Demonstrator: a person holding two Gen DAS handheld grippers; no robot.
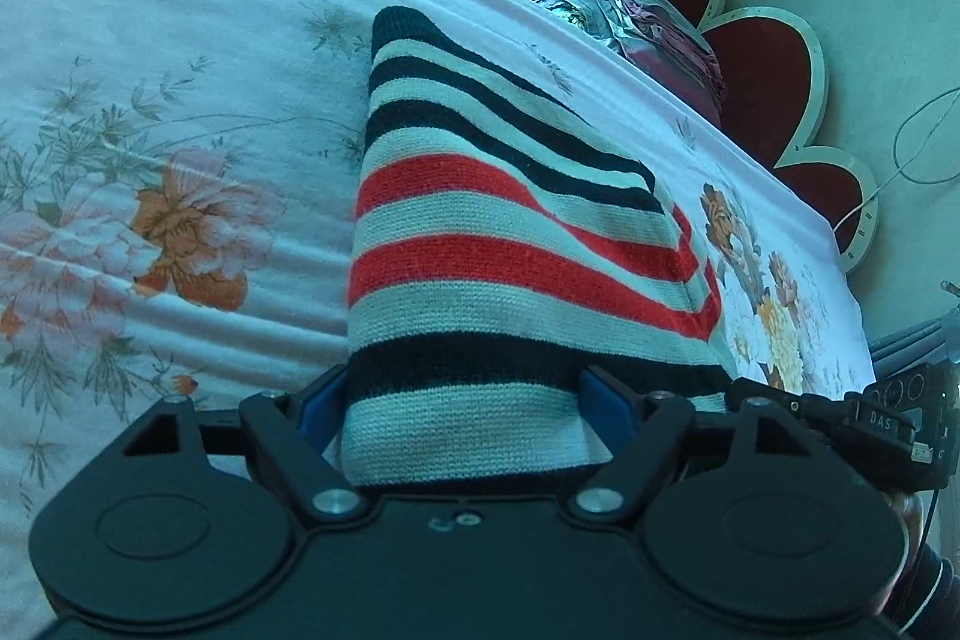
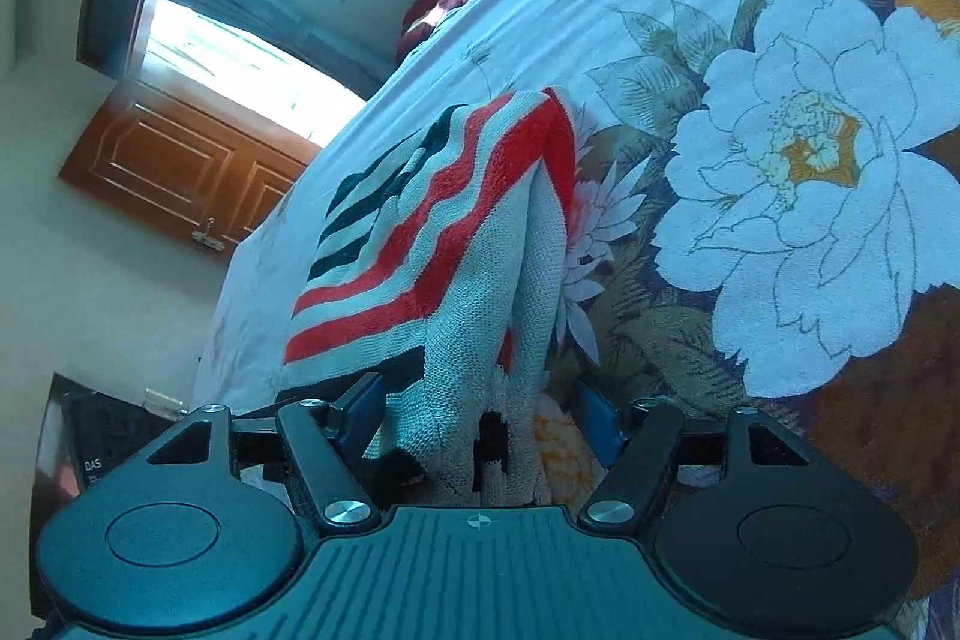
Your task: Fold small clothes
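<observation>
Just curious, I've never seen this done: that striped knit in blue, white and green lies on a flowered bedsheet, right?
Not quite. The striped knit has dark navy, white and red stripes, no green; the left wrist view shows the red bands plainly. It does lie on the flowered bedsheet.

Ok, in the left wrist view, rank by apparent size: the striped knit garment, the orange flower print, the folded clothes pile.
1. striped knit garment, though nearness to the camera inflates it.
2. orange flower print.
3. folded clothes pile; farther away, so really perhaps bigger than the print.
</observation>
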